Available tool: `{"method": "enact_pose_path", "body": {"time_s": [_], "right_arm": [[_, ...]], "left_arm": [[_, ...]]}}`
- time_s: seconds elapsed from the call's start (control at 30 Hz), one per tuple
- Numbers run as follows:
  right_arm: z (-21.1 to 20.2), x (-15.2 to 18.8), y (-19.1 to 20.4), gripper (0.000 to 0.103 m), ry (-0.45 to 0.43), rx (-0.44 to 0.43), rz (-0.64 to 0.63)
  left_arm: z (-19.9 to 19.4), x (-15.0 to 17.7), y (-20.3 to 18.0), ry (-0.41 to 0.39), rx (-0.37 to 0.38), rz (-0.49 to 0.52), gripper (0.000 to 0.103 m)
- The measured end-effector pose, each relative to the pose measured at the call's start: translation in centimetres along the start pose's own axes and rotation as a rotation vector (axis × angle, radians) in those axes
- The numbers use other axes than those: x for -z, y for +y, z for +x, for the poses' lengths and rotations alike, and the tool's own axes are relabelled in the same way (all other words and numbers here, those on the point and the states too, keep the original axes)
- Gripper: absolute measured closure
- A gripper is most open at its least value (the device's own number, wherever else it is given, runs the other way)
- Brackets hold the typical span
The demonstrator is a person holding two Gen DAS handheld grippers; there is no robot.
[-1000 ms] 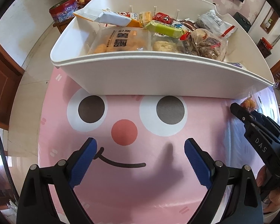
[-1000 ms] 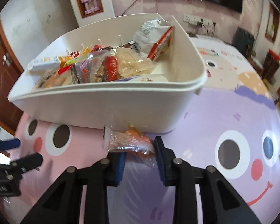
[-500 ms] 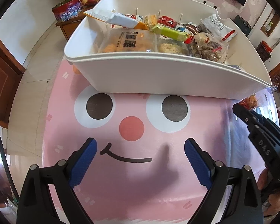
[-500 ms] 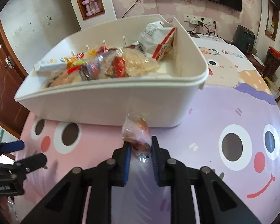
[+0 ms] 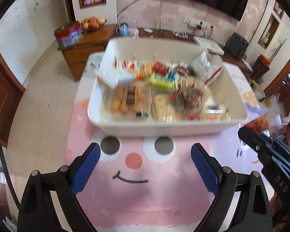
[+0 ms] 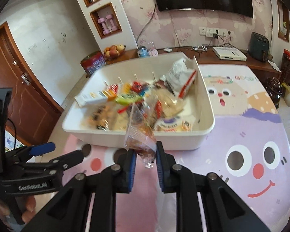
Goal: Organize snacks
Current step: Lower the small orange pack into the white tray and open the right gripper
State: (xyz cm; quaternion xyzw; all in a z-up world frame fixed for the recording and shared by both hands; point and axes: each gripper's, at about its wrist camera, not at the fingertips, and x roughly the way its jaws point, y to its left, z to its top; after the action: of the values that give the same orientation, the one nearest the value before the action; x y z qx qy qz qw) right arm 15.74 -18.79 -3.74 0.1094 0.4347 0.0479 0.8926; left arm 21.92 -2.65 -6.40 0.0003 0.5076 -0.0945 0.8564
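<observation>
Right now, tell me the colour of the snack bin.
White; the snack bin shows best in the right wrist view.

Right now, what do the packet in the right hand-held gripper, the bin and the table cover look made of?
Snack packet: thin clear plastic film, glossy and crinkled; contents show through.
White bin: looks like moulded rigid plastic, smooth, slight sheen, rounded rim.
Table cover: probably printed vinyl or oilcloth, lying flat with a soft glare; can't rule out coated fabric.
Right hand-held gripper is shut on the packet.

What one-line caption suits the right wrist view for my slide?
Right gripper lifts a clear plastic snack packet before the snack-filled white plastic bin.
</observation>
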Motion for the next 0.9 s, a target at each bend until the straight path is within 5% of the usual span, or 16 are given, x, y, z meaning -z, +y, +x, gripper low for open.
{"method": "enact_pose_path", "body": {"time_s": [0.6,0.9], "right_arm": [[-6.3,-9.7,4.3,0.084,-0.159,-0.01,-0.092],[-4.3,-14.9,4.3,0.083,-0.114,0.047,-0.08]], "left_arm": [[-8.4,-11.7,-0.1,-0.235,-0.024,-0.005,0.001],[-8.6,-16.0,-0.1,-0.256,-0.044,-0.013,0.001]]}}
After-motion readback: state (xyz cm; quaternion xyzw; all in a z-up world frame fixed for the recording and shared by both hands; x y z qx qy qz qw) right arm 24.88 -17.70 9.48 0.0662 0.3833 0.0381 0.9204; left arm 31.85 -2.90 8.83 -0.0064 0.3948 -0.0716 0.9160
